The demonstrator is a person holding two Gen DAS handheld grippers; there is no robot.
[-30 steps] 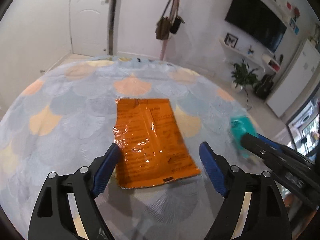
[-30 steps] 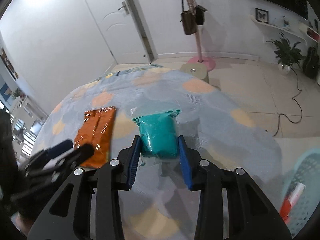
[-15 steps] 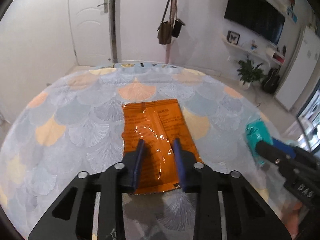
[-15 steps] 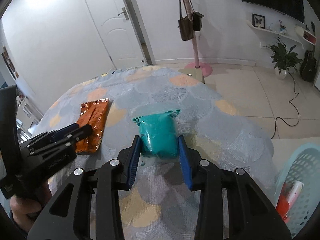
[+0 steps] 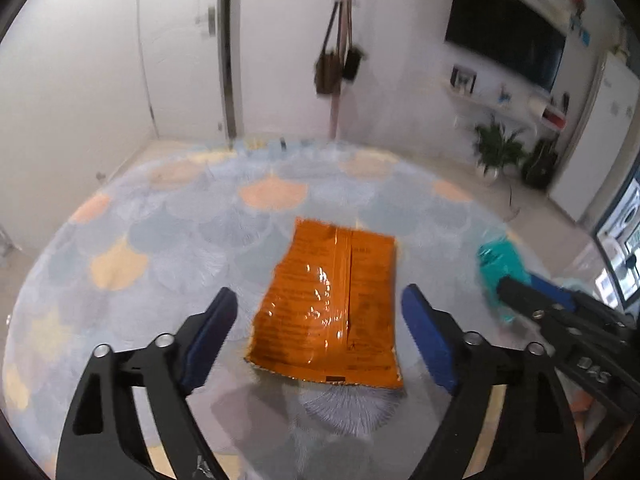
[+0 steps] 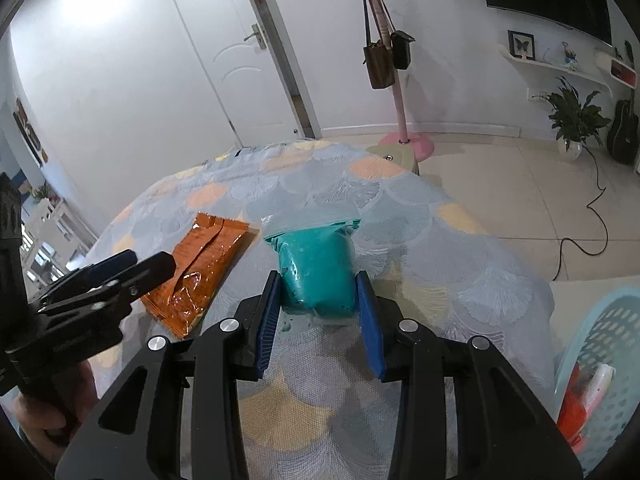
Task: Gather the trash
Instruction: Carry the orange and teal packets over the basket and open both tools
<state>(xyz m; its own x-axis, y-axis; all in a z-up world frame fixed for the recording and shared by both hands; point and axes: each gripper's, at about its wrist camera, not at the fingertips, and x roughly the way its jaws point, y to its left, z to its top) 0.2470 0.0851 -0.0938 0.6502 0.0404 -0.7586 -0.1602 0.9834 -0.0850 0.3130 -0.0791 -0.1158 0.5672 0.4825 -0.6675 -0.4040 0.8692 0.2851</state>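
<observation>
- Orange, shiny foil snack wrapper (image 5: 332, 304), flat and crinkled, lying on the round tablecloth with blue and peach fan shapes (image 5: 168, 248), seam side up.
- Just beside the wrapper, toward the pale blue plastic basket: teal filling in a clear zip bag (image 6: 316, 268), also resting on the cloth.
- Left gripper (image 5: 320, 320) with black arms and blue pads, jaws spread wide and just been opening; wrapper lying between them, untouched by either pad.
- Right gripper (image 6: 318, 304), same build, jaws pressed against both sides of the teal bag, pinching its near end.
- Beyond the cloth's edge from the teal bag: pale blue plastic basket (image 6: 616, 320) on the floor, red and white packaging inside.
- Farther off from the wrapper: pink coat stand (image 6: 394, 80) with brown and black bags, white door (image 6: 240, 60), potted plant (image 6: 572, 120), black screen on the wall (image 5: 504, 46).
- Bare hand (image 6: 44, 428) gripping the left tool's handle, at the right view's lower edge.
</observation>
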